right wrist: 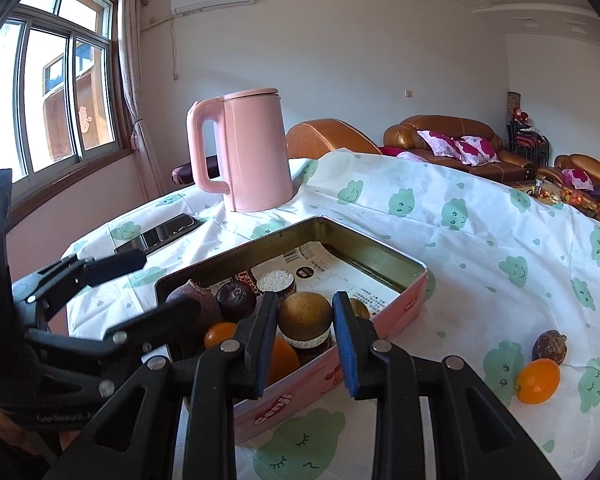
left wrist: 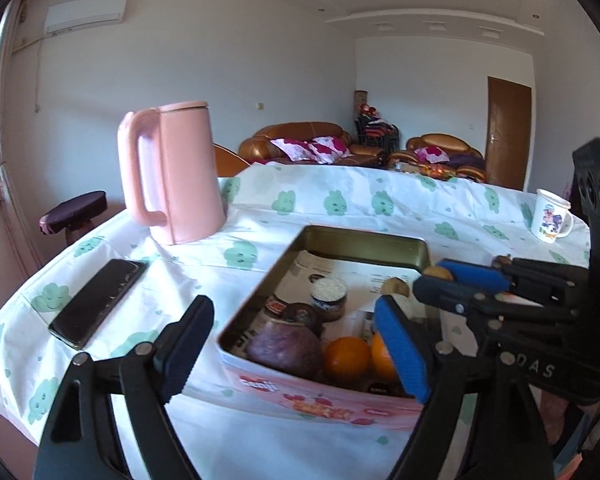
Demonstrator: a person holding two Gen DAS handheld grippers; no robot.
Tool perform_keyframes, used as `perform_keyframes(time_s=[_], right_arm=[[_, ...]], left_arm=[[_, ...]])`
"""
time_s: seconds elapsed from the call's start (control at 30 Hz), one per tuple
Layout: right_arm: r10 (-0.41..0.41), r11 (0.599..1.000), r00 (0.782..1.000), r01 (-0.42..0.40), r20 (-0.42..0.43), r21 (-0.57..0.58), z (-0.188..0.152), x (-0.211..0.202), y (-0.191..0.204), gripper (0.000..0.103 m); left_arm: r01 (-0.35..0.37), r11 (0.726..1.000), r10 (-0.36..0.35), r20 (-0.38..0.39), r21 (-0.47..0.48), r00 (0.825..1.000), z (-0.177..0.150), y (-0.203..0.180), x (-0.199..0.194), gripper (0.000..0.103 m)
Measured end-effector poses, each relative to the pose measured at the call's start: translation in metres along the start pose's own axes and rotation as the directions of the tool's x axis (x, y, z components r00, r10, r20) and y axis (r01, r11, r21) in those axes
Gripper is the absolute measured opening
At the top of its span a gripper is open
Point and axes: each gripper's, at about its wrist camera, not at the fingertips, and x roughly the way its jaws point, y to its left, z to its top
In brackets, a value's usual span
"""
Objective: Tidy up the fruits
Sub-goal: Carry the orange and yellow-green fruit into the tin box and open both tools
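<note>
While my right gripper [right wrist: 304, 346] pinches a round brown fruit [right wrist: 304, 315] over the pink tin [right wrist: 384, 322] at frame centre, my left gripper [left wrist: 296, 344] gapes empty, leaving the loose orange [right wrist: 538, 381] lower right, nearer my right.

The tin [right wrist: 384, 320] is metal, dull gold inside and glossy pink-printed outside, lined with printed paper [right wrist: 340, 276]. A thin, creased cloth [right wrist: 480, 248] covers the desk. The kettle [right wrist: 256, 152] looks like matt pink plastic. The oranges [right wrist: 538, 381] shine smooth; the brown fruit [right wrist: 304, 312] is dull and rough. The phone [left wrist: 100, 304] is glossy glass; the sofas [right wrist: 452, 140] glossy leather.
</note>
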Motion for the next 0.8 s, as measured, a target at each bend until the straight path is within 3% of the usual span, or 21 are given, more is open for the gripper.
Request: perform_keyframes(time_s=[0.1, 0.23, 0.3, 0.33, 0.37, 0.5, 0.63, 0.8], right_arm=[[0.014, 1.0, 1.0, -0.014, -0.009, -0.027, 0.002, 0.004, 0.009, 0.03], [0.012, 0.998, 0.998, -0.017, -0.066, -0.061, 0.004, 0.021, 0.018, 0.031], [0.003, 0.998, 0.998, -0.007, -0.064, -0.064, 0.004, 0.021, 0.018, 0.05], [0.005, 0.998, 0.998, -0.009, -0.055, -0.062, 0.004, 0.018, 0.017, 0.065], [0.004, 0.999, 0.999, -0.006, -0.036, -0.054, 0.004, 0.013, 0.016, 0.067], [-0.027, 0.999, 1.0, 0.027, -0.007, -0.046, 0.0, -0.009, 0.003, 0.067], [-0.124, 0.992, 0.992, 0.123, -0.024, -0.026, -0.009, -0.035, -0.031, 0.067], [-0.274, 0.959, 0.96, 0.278, -0.061, 0.056, -0.021, -0.064, -0.095, 0.067]], left_arm=[[-0.047, 0.998, 0.048, 0.021, -0.043, 0.999, 0.005, 0.019, -0.001, 0.088], [-0.053, 0.994, 0.055, 0.019, -0.093, 0.998, 0.007, 0.035, 0.001, 0.088], [-0.044, 0.994, 0.045, 0.01, -0.103, 0.999, 0.006, 0.037, 0.002, 0.088], [-0.033, 0.994, 0.033, 0.002, -0.107, 0.999, 0.006, 0.037, 0.003, 0.088], [-0.023, 0.993, 0.023, -0.002, -0.112, 1.0, 0.006, 0.036, 0.004, 0.091], [0.014, 0.994, -0.015, -0.005, -0.113, 1.0, 0.008, 0.027, 0.004, 0.096], [0.051, 0.995, -0.051, 0.0, -0.091, 0.999, 0.014, 0.012, 0.006, 0.096], [0.104, 0.992, -0.104, -0.004, -0.073, 0.995, 0.023, -0.008, 0.011, 0.098]])
